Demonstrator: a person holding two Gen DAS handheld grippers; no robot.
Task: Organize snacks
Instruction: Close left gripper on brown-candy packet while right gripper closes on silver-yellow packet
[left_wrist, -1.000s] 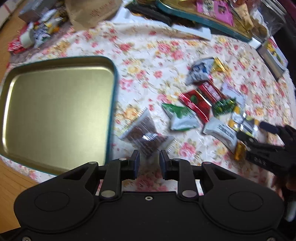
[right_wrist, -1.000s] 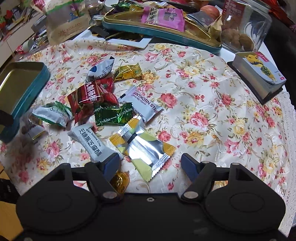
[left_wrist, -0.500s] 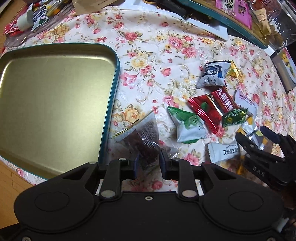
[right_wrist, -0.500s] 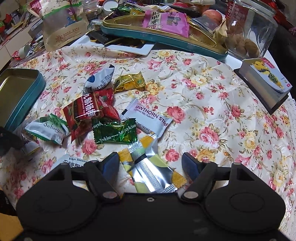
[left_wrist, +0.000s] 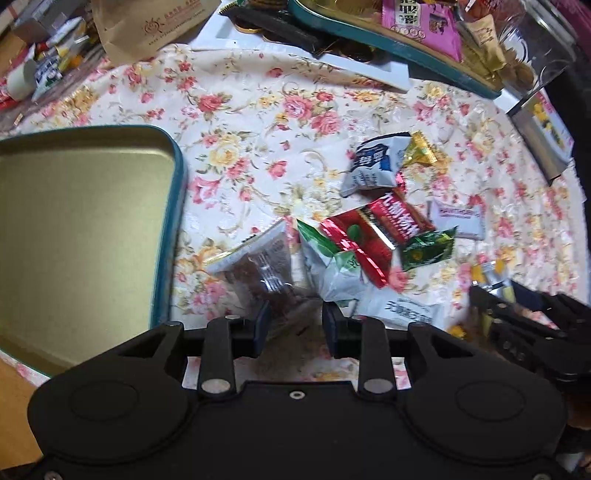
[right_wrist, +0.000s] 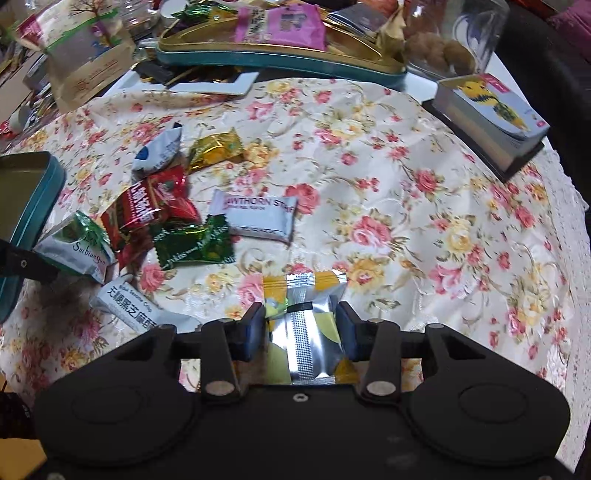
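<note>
My left gripper (left_wrist: 294, 325) is shut on a clear packet of brown snacks (left_wrist: 264, 267), held just right of the empty teal tin (left_wrist: 168, 236). My right gripper (right_wrist: 302, 334) is shut on a silver and yellow packet (right_wrist: 306, 328) low over the floral cloth. Loose snacks lie between them: a green and white packet (right_wrist: 77, 245), red packets (right_wrist: 147, 206), a green candy (right_wrist: 194, 243), a white hawthorn bar (right_wrist: 255, 216), a gold candy (right_wrist: 216, 149), a blue and white packet (right_wrist: 159, 147) and a white sesame bar (right_wrist: 129, 308).
A second teal tin (right_wrist: 280, 61) holding snacks stands at the back. A card deck on a black stand (right_wrist: 491, 122) is at the right. A brown paper bag (right_wrist: 85, 70) and a clear jar (right_wrist: 443, 48) stand at the back. The table edge runs along the left.
My right gripper moved forward and closed on the silver and yellow packet. My left gripper kept the brown snack packet and lifted it slightly beside the tin.
</note>
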